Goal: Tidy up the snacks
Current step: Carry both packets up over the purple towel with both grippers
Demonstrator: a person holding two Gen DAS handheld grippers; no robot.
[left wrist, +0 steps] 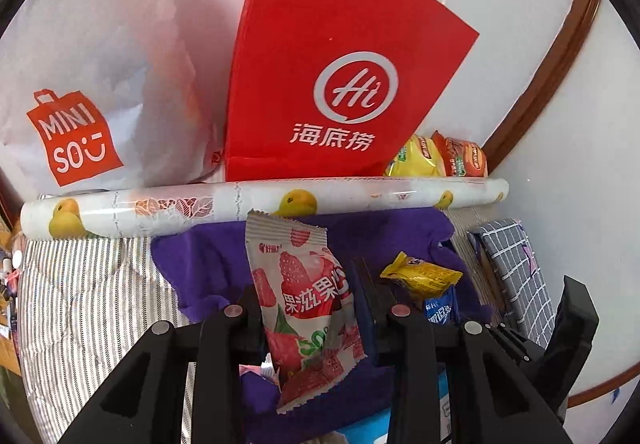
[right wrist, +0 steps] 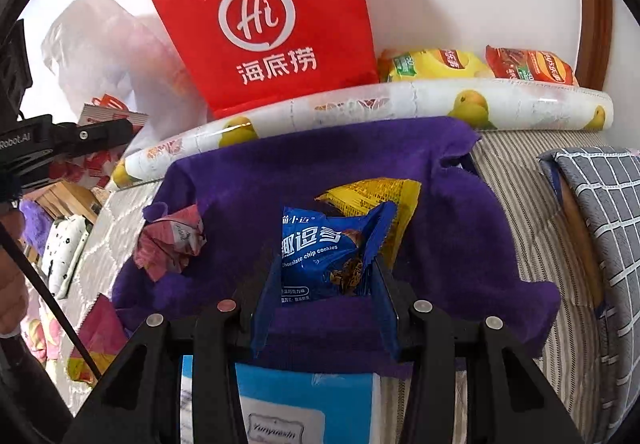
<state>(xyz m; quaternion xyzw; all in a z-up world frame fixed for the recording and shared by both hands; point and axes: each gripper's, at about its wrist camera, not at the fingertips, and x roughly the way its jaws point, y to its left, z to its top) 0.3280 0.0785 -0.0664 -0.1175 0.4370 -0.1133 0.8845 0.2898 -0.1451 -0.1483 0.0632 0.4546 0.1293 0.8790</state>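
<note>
A light, crinkly pink strawberry-print snack packet (left wrist: 308, 308), best held by its flat middle, is pinched in the left hand-held gripper (left wrist: 310, 304) above a purple cloth (right wrist: 460, 228), while the right hand-held gripper (right wrist: 324, 276) clamps a blue chocolate-chip cookie packet (right wrist: 324, 252).

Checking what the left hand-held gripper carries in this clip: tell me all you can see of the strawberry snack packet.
The strawberry packet is a small sealed pouch of glossy printed film, pale at the top with red strawberry pictures, white Chinese lettering and a bit of green print. Both ends have crimped, zigzag edges. It stands roughly upright, leaning slightly, pinched around its middle by the left hand-held gripper, whose jaws are shut on it. It is creased and hangs above the purple cloth, touching nothing else visible.
</note>
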